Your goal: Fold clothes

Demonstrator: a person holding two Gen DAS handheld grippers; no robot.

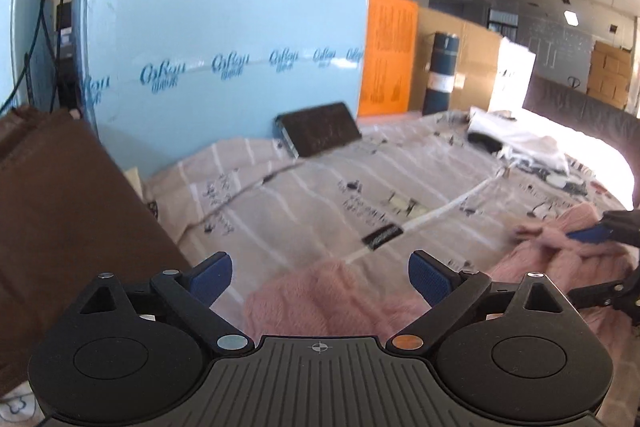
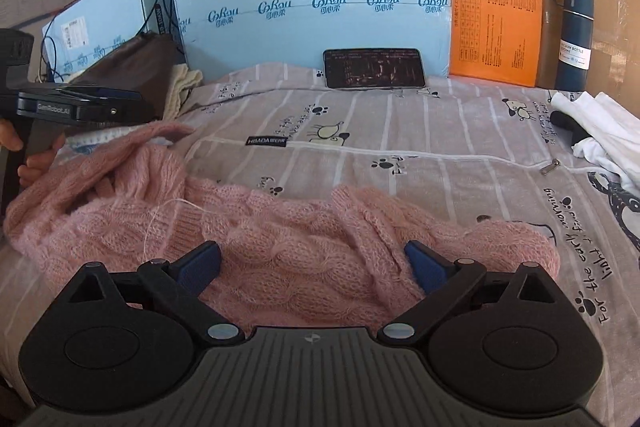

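A pink cable-knit sweater (image 2: pixel 280 239) lies crumpled on the printed grey-pink bed cover (image 2: pixel 400 131). My right gripper (image 2: pixel 314 265) is open, its blue fingers standing wide on either side of a fold of the sweater, low over it. My left gripper (image 1: pixel 320 277) is open and empty, held above the sweater's near end (image 1: pixel 320 299). In the left wrist view the right gripper's blue finger (image 1: pixel 592 235) shows by the sweater's far part (image 1: pixel 560 239). In the right wrist view the left gripper's body (image 2: pixel 80 107) hovers at the left over a raised edge of the sweater.
A dark phone (image 2: pixel 374 68) leans on a blue foam board (image 2: pixel 312 7) at the back. An orange board (image 2: pixel 494 15) and a dark blue bottle (image 2: pixel 574 43) stand to the right. White clothes (image 2: pixel 604 135) lie at right; brown fabric (image 1: pixel 60 211) lies at left.
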